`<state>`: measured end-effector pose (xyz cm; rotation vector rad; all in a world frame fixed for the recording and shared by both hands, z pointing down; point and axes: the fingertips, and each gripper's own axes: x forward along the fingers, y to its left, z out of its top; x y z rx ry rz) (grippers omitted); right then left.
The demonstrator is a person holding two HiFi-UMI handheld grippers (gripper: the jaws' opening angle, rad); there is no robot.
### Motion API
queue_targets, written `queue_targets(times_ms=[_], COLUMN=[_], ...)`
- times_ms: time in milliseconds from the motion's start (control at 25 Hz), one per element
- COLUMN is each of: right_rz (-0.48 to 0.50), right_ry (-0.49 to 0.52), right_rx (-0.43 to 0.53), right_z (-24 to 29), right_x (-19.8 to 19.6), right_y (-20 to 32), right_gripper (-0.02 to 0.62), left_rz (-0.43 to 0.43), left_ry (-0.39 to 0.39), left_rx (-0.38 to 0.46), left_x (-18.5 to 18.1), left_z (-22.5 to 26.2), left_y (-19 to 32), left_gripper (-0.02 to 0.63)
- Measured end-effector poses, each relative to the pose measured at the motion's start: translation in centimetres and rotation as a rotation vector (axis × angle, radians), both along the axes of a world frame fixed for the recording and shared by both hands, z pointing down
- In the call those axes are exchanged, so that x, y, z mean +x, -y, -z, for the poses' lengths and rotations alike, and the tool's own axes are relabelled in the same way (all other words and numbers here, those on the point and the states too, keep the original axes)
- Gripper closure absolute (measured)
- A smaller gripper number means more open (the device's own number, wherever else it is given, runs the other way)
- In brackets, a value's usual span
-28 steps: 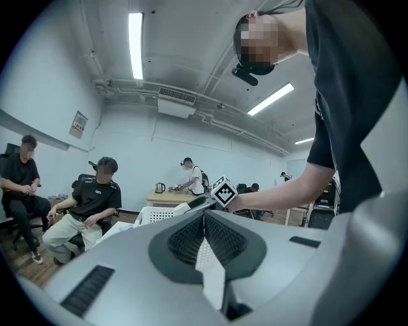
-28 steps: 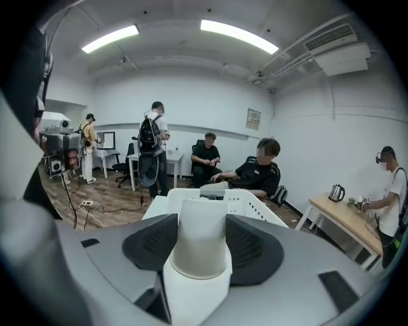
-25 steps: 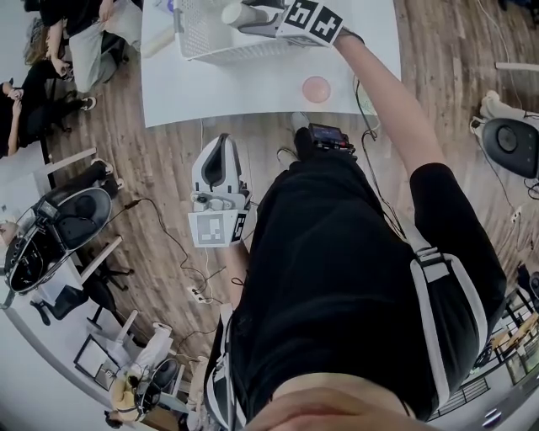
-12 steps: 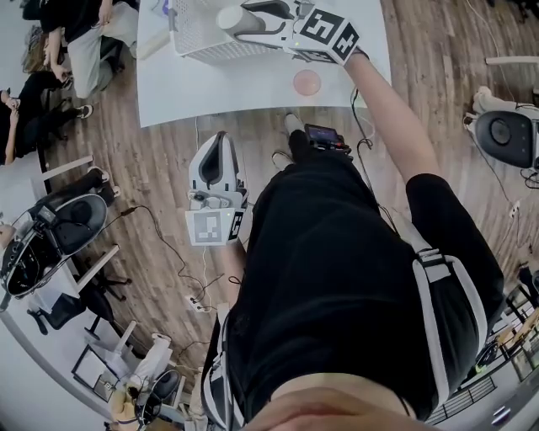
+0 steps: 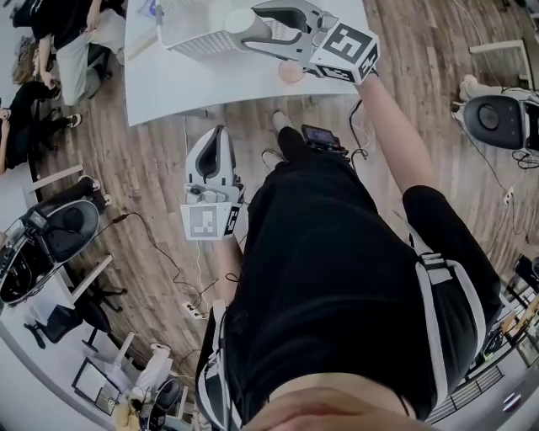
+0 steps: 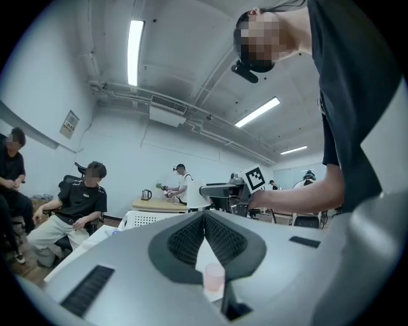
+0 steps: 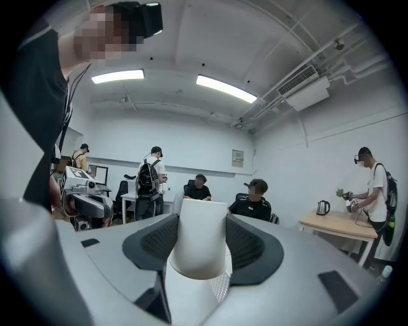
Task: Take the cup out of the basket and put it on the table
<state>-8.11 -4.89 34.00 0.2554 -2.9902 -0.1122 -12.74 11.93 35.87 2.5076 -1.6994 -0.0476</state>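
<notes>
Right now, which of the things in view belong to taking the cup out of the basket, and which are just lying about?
Job in hand:
white cup, clamped in the right gripper
basket
table

Just lying about:
small pink cup on the table
left gripper, shut on nothing, down over the floor

A white rectangular table (image 5: 168, 84) is found standing on a brown wood-plank floor (image 5: 143, 177). A white perforated plastic basket (image 5: 198, 34) is set on the tabletop toward its far side. A small pink translucent tumbler (image 6: 214, 278) is placed upright on the bare surface nearer the front edge, apart from the basket (it is partly covered in the head view). A small bluish item (image 5: 152, 10) at the far left corner cannot be identified. Black cables (image 5: 160, 244) are laid across the floor.
</notes>
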Motion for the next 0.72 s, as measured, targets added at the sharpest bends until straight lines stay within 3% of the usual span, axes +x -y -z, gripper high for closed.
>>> queue_targets(times_ms=[360, 720], right_rz=[-0.087, -0.099], right_ry=[0.032, 0.067], right_rx=[-0.051, -0.032], right_z=[0.2, 1.7], right_x=[3.9, 9.6], right_y=[-4.0, -8.3], right_gripper=[0.347, 0.347], left_rz=[-0.093, -0.130], left_ry=[-0.035, -0.014], left_rx=[-0.010, 0.016], left_x=[1.8, 5.9], left_z=[-0.7, 0.7], left_y=[-0.7, -0.8], left_gripper=[0.584, 0.584])
